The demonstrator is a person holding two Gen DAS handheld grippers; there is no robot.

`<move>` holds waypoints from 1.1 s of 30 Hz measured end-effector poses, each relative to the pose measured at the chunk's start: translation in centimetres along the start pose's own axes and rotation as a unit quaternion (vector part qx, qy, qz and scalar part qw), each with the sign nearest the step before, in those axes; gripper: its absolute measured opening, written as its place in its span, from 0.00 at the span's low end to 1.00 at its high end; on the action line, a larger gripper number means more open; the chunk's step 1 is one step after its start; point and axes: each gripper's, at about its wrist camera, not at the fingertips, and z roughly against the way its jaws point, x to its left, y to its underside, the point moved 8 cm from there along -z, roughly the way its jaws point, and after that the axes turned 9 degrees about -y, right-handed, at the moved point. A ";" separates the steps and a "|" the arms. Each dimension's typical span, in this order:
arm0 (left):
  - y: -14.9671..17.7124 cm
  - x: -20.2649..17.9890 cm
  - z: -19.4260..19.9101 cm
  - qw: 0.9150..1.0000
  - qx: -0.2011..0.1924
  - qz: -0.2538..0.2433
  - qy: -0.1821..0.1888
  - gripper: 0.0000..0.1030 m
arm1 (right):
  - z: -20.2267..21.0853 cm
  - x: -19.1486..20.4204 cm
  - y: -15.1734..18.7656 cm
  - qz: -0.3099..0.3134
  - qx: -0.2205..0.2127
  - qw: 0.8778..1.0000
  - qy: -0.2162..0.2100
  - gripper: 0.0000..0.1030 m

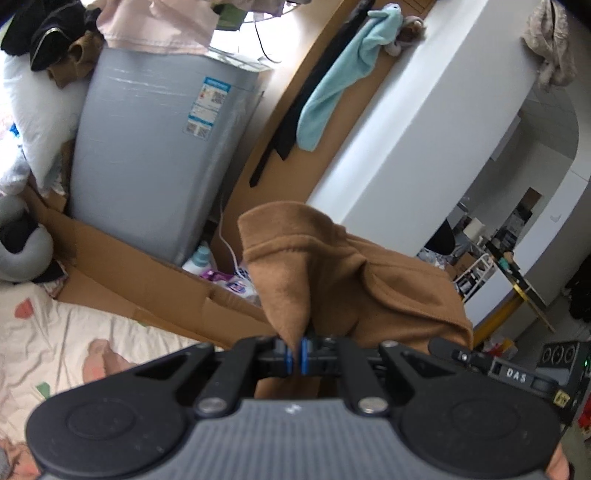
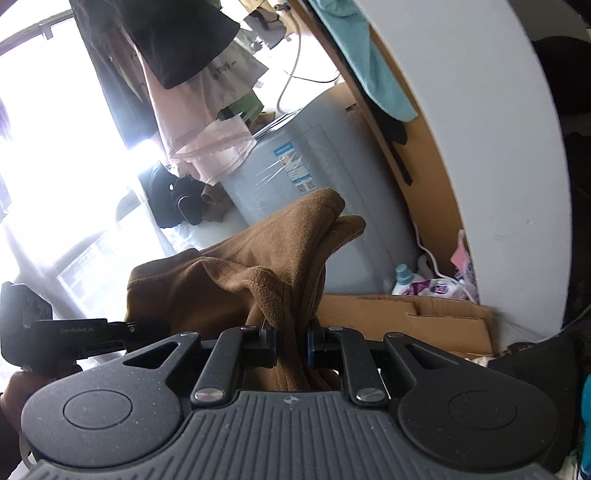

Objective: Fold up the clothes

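Observation:
A brown fleece garment (image 1: 332,273) is held up in the air between both grippers. My left gripper (image 1: 298,355) is shut on a bunched edge of it, the cloth pinched between the blue pads. In the right wrist view the same brown garment (image 2: 266,254) rises in folds above my right gripper (image 2: 291,345), which is shut on a thick gather of it. The other gripper (image 2: 55,332) shows at the left edge of the right wrist view, close beside the cloth. The lower part of the garment hangs hidden below both grippers.
A grey wrapped appliance (image 1: 155,147) stands ahead with pink cloth (image 1: 155,26) and dark clothes on top. Flattened cardboard (image 1: 147,284) lies at its base. A patterned bed sheet (image 1: 55,343) is lower left. A teal towel (image 1: 340,81) hangs on a brown panel by a white wall (image 1: 424,129).

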 end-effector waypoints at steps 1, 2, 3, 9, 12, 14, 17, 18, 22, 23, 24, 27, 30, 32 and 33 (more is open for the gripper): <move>0.3 -0.3 -0.2 1.000 0.002 -0.002 0.001 0.05 | 0.6 -0.4 0.1 -0.001 0.000 1.000 0.002 0.13; 0.5 -0.7 -0.4 1.000 0.005 -0.004 0.002 0.05 | 1.2 -0.8 0.3 -0.002 0.000 1.000 0.004 0.13; 0.8 -1.0 -0.6 1.000 0.007 -0.007 0.004 0.05 | 1.8 -1.2 0.4 -0.003 0.000 1.000 0.006 0.13; 2.3 -3.5 -1.8 1.000 0.019 -0.010 0.015 0.05 | 5.1 -3.6 1.4 -0.010 -0.004 1.000 0.012 0.13; 3.0 -4.8 -2.7 0.999 0.024 -0.011 0.020 0.05 | 6.6 -4.8 2.0 -0.014 -0.008 1.000 0.013 0.13; 3.5 -5.7 -3.6 0.999 0.028 -0.009 0.029 0.05 | 7.5 -5.5 2.4 -0.012 -0.010 1.000 0.017 0.13; 4.4 -6.7 -5.3 0.998 0.039 -0.006 0.041 0.05 | 8.7 -6.8 3.0 -0.016 -0.011 0.999 0.031 0.13; 4.7 -7.1 -5.9 0.998 0.043 -0.007 0.045 0.05 | 9.1 -7.2 3.2 -0.017 -0.012 0.999 0.036 0.13; 6.3 -8.7 -8.1 0.996 0.058 -0.021 0.067 0.05 | 10.2 -9.5 4.3 -0.025 -0.010 0.998 0.064 0.13; 6.7 -8.9 -8.7 0.995 0.062 -0.023 0.070 0.05 | 10.4 -10.1 4.5 -0.029 -0.010 0.997 0.070 0.13; 7.1 -9.2 -9.2 0.995 0.065 -0.026 0.075 0.05 | 10.5 -10.6 4.8 -0.031 -0.011 0.997 0.076 0.13; 8.0 -9.9 -10.9 0.993 0.074 -0.034 0.091 0.05 | 11.2 -12.2 5.5 -0.035 -0.015 0.995 0.094 0.13; 8.7 -10.6 -13.2 0.990 0.081 -0.038 0.106 0.05 | 11.5 -13.7 6.2 -0.033 -0.017 0.993 0.114 0.13; 9.4 -11.0 -14.5 0.989 0.087 -0.039 0.117 0.05 | 11.6 -14.7 6.7 -0.034 -0.021 0.991 0.125 0.13; 9.7 -11.1 -15.3 0.988 0.091 -0.039 0.122 0.05 | 11.6 -15.3 7.0 -0.036 -0.023 0.991 0.131 0.13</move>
